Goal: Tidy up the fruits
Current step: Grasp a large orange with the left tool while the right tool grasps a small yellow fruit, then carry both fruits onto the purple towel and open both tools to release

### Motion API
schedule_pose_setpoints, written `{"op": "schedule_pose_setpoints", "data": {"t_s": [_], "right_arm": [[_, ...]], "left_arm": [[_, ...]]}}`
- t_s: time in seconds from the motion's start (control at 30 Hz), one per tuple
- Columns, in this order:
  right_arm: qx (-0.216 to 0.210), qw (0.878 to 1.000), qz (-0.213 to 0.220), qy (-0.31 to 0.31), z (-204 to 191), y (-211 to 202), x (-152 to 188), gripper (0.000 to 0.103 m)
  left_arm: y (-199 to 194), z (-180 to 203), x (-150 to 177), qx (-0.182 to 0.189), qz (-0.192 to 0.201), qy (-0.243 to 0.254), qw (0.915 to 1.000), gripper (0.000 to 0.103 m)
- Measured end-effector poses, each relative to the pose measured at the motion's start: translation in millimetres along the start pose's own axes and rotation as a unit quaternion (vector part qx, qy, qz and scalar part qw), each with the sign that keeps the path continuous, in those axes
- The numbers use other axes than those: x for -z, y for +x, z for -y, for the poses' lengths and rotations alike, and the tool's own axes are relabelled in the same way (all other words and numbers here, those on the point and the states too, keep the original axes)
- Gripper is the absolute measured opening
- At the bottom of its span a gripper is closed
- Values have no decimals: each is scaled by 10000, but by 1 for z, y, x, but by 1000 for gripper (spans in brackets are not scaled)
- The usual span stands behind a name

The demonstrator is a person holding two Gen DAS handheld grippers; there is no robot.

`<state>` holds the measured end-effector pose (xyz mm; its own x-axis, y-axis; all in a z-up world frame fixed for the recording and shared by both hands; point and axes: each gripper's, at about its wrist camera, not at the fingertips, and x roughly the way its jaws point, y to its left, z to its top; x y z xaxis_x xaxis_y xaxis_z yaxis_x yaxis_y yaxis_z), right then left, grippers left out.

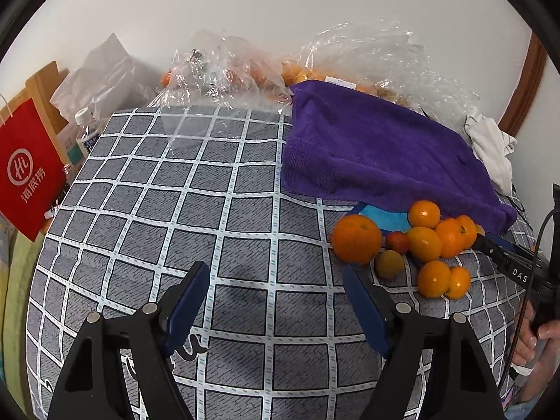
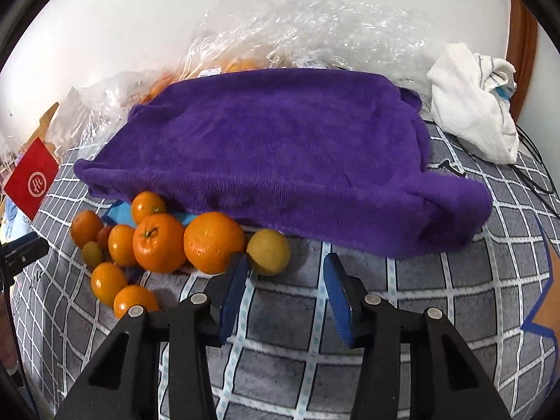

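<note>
Several oranges lie in a loose pile on the grey checked cloth, in front of a purple towel. The biggest orange sits beside a yellow-green fruit. A small red fruit and a dull green one lie among them. My right gripper is open and empty, with the yellow-green fruit just past its left finger. My left gripper is open and empty over bare cloth, left of the pile. The right gripper also shows in the left wrist view.
Clear plastic bags holding more oranges lie behind the towel. A blue sheet peeks from under it. A white rag lies at the far right. A red paper bag and a water bottle stand at the left edge.
</note>
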<state>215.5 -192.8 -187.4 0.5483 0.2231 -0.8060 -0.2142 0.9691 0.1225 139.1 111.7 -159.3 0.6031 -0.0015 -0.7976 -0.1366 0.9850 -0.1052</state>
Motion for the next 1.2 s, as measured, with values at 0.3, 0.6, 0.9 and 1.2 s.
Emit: {"op": "schedule_pose_setpoints", "data": {"t_s": [0.3, 0.6, 0.9, 1.2], "right_arm": [[44, 9996, 123, -240, -7, 3, -4, 28], [387, 9992, 111, -14, 25, -24, 20, 28], [394, 9989, 150, 184, 33, -36, 36, 28], [371, 9983, 149, 420, 40, -48, 47, 28]], "left_arm": [[7, 11, -7, 346, -62, -77, 9994, 77], [25, 44, -17, 458, -122, 126, 9988, 76], [47, 41, -15, 861, -376, -334, 9950, 40], [33, 44, -11, 787, -281, -255, 9962, 40]]}}
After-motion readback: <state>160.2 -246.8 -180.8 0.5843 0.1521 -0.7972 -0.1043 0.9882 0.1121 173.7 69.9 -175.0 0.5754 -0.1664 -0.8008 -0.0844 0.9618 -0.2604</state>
